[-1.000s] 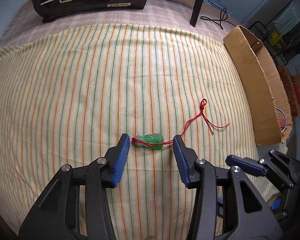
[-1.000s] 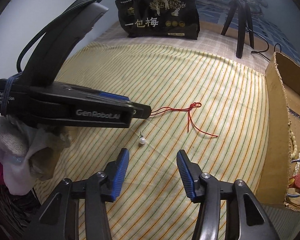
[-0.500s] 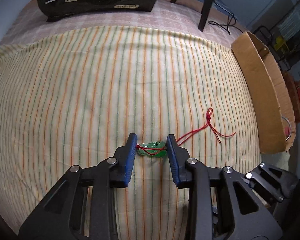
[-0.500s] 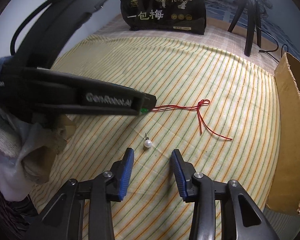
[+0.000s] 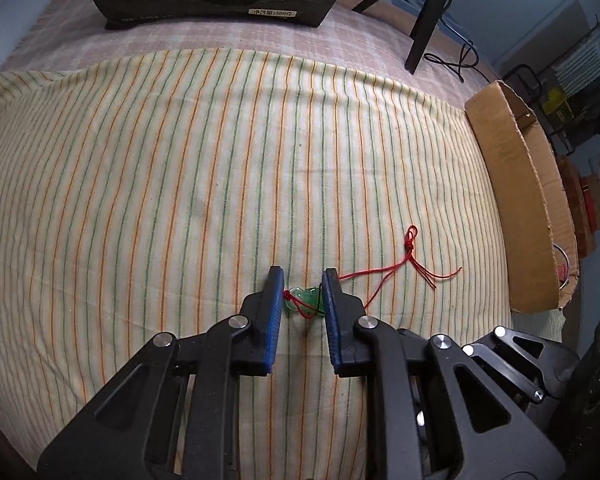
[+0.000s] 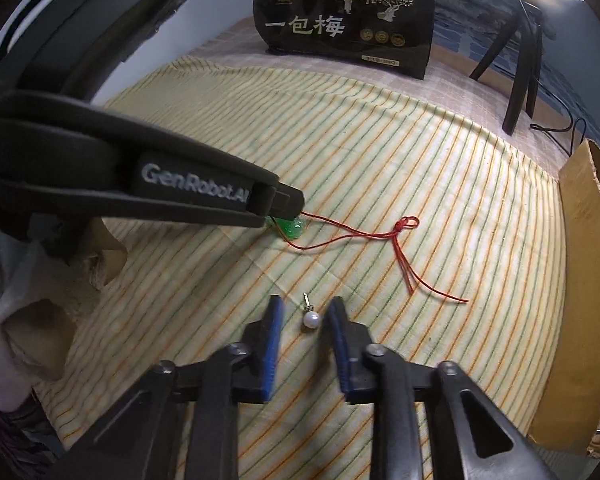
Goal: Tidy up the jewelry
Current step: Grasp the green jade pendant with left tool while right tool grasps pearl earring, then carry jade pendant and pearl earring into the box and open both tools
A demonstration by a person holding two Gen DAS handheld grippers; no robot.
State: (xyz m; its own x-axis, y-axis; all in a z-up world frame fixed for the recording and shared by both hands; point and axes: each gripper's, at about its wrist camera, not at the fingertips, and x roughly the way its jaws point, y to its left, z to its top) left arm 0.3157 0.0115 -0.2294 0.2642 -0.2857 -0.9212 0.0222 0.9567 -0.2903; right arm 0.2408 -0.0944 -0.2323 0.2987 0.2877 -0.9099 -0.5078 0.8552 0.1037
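Black pouch (image 6: 344, 20): glossy black stand-up bag at the far edge, printed in pale characters "一包梅", with gold tree drawings above and three small gold medallions; the white sticker at its foot is too small to read.
Left hand-held gripper (image 5: 303, 300): black plastic arms with silver rivets and ribbed blue pads; in the right wrist view its side carries the raised lettering "GenRobot.AI". Its jaws are closing, and the pads touch the two ends of the pendant between them.
Green pendant (image 5: 303, 301): small translucent green carved stone, lumpy in outline, lying on the cloth and bound with red cord.
Red cord (image 5: 410, 258): thin, runs from the pendant to a looped knot, then splits into loose tails that trail toward the box.
Right hand-held gripper (image 6: 305, 322): same black arms and blue pads; jaws closing with the earring between them, one pad just beside the pearl, the other clear of it.
Pearl earring (image 6: 311, 319): round white glossy bead on a short metal post, resting on the cloth near the cord's tails.
Striped cloth (image 5: 140, 180): cream woven fabric with fine orange and green lines, slightly creased, spread over a pink checked cover.
Cardboard box (image 5: 516, 208): brown corrugated, rough torn rim, at the cloth's right edge.
Tripod leg (image 5: 426, 20): black, standing behind the cloth.
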